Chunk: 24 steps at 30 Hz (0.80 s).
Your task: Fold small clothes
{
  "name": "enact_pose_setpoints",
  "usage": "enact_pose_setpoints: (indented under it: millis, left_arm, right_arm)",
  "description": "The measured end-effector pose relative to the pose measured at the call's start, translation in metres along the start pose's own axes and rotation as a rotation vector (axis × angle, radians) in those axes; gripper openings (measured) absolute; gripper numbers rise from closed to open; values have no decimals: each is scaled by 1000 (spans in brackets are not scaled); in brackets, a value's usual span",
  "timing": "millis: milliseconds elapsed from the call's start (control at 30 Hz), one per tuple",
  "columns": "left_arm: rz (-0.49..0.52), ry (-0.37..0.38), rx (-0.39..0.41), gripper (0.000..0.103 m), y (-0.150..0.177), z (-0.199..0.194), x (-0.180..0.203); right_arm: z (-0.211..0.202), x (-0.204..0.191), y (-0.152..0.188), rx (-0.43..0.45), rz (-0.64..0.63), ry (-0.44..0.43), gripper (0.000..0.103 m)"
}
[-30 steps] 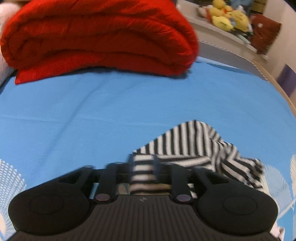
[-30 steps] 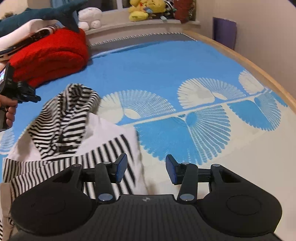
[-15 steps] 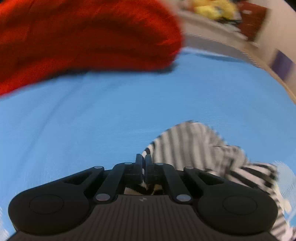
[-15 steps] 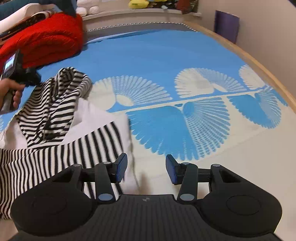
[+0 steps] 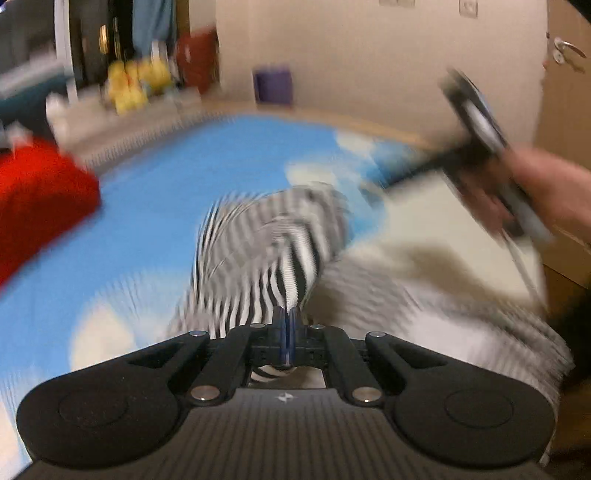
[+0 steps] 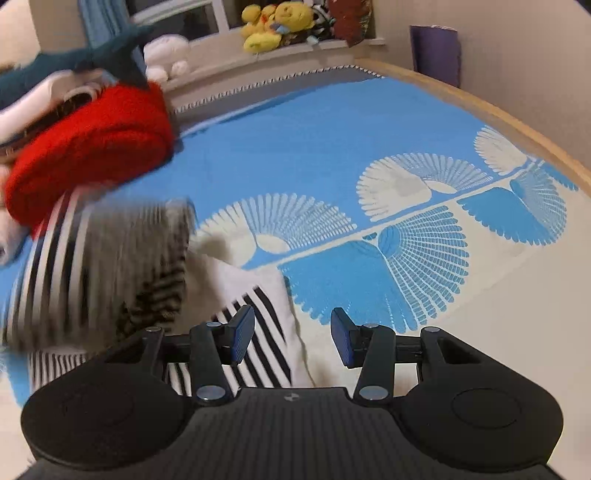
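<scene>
Left gripper (image 5: 287,330): fingers pinched together on a fold of the black-and-white striped knit garment (image 5: 273,251), lifting it, likely to carry that part over for a fold. View blurred.

Right gripper (image 6: 291,338): fingers apart, holding nothing, poised over the garment's near white-and-striped edge, probably to pin it.

Garment lies on the blue bedspread with white fan pattern (image 6: 332,147); beyond the garment, a folded red blanket (image 6: 92,147) and yellow plush toys (image 6: 273,24) on a ledge.
</scene>
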<state>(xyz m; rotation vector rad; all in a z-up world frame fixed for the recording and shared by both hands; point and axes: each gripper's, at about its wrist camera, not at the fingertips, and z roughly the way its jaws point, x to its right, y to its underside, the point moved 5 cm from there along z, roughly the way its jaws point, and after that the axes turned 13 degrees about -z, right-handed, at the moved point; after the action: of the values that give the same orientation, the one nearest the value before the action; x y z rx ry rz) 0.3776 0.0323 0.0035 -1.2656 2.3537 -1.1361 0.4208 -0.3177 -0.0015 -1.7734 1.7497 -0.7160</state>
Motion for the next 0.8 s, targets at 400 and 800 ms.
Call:
enact_pose_setpoints:
  millis: [400,800]
  left_arm:
    - [-1084,-268,87,35,73,-3,-73]
    - [-1361,-251,-146,9,124,55,-97]
  right_arm:
    - [14,-18,17,-124,162,-184,48]
    - [73,-55,71,-363,225,-212,33]
